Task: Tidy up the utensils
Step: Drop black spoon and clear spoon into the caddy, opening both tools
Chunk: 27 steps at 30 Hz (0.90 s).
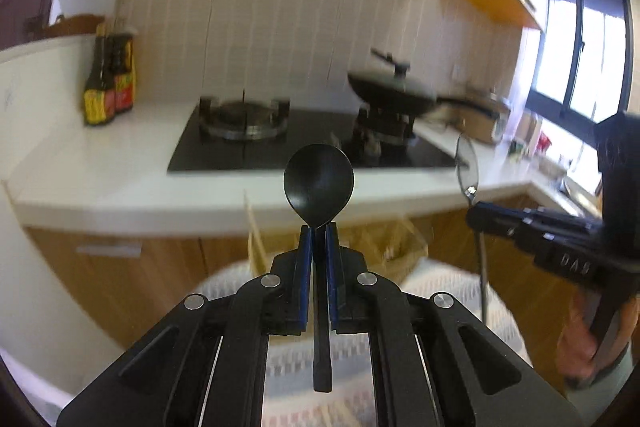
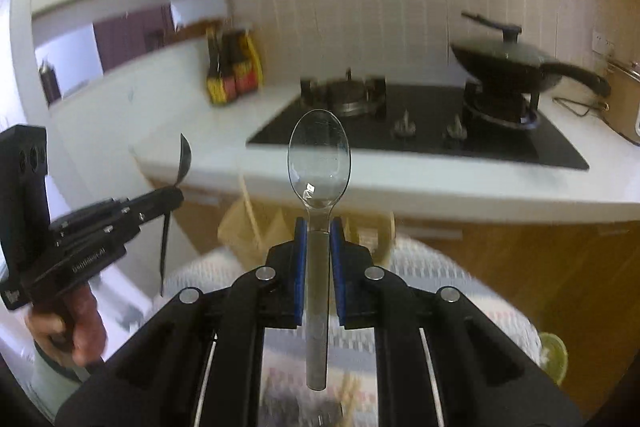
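A black spoon (image 1: 319, 183) stands upright with its handle clamped between the blue pads of my left gripper (image 1: 319, 231). That gripper is shut on the spoon, bowl up. My right gripper (image 2: 319, 227) is shut on the handle of a clear plastic spoon (image 2: 319, 163), also held bowl up. Each wrist view shows the other tool from the side. The right gripper (image 1: 476, 217) carries the clear spoon (image 1: 467, 167) at the right edge, and the left gripper (image 2: 176, 193) carries the black spoon (image 2: 185, 157) at the left. Both are raised in the air in front of the counter.
Below the grippers, a wicker basket (image 1: 396, 247) with wooden sticks (image 1: 254, 227) stands on a table with a patterned cloth (image 2: 460, 283). Beyond is a white counter (image 1: 120, 163) with a black gas hob (image 1: 260, 143), a lidded pan (image 1: 394, 93) and sauce bottles (image 1: 108, 83).
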### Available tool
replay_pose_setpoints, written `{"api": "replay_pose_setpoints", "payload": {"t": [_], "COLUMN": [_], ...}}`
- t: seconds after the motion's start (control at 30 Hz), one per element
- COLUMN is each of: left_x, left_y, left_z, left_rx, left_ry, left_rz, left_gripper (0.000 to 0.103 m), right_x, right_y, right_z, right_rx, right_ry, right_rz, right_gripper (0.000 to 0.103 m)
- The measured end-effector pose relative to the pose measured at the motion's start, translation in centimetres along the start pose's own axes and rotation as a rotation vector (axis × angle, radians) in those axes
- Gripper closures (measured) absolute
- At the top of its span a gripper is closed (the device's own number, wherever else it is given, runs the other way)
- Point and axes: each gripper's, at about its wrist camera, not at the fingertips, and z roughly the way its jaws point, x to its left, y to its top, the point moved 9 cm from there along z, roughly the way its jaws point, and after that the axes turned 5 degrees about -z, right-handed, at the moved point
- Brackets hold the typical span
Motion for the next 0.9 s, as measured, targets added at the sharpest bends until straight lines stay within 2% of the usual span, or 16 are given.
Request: {"api": "replay_pose_setpoints", "payload": {"t": [0.17,0.37,0.6,0.9], "left_x": [0.5,1.8,3.8,4.5], "left_y": [2.6,2.9,1.3,-0.1], "left_z": [2.7,5.4,8.2,8.9], "left_rx": [-0.102,-0.136,-0.159,-0.163], "left_ry": [-0.006,-0.014,-0.013,0.011], "left_rz": [-0.023,-0.049,-0.082,-0.055], "left_gripper": [0.098,0.098,0.098,0.097], "right_x": [-1.2,-2.3,-4.0,-5.1], "right_y": [2.9,3.9,2.6,0.5], "right_z": [2.6,5.0,8.4,9.8], "right_rx": [-0.122,-0.213,-0.224,-0.206], "right_ry": [-0.042,-0.096,-0.114,-0.118], "right_rz": [0.007,0.008,0.028,0.064], "right_gripper": [0.093,0.093,0.093,0.093]}}
